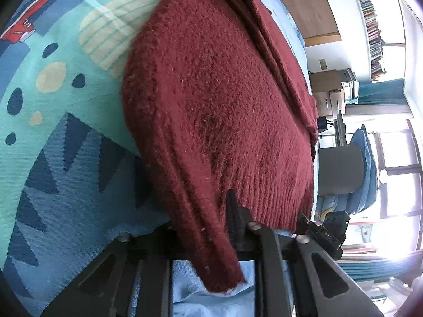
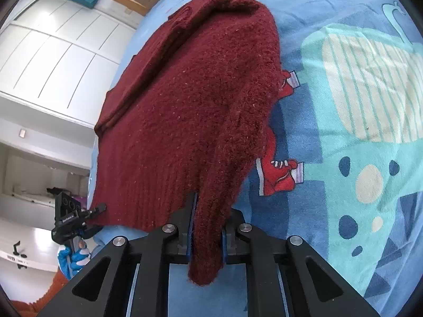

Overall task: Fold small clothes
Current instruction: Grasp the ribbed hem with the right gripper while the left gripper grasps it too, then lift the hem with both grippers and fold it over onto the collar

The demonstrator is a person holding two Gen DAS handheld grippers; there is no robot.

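A dark red knitted sweater lies on a bed, partly folded, with its ribbed hem toward me. My left gripper is shut on one hem corner, and a flap of knit hangs down over its fingers. In the right wrist view the same sweater runs away from my right gripper, which is shut on the other hem corner, a tongue of cloth drooping between the pads. Each view shows the other gripper at the far hem corner: the right gripper, and the left gripper held by a blue-gloved hand.
The blue bedsheet with teal, cream and red shoe prints spreads around the sweater, as does the bedsheet in the right view. Beyond the bed stand a white wardrobe, cardboard boxes, bookshelves and a dark chair back.
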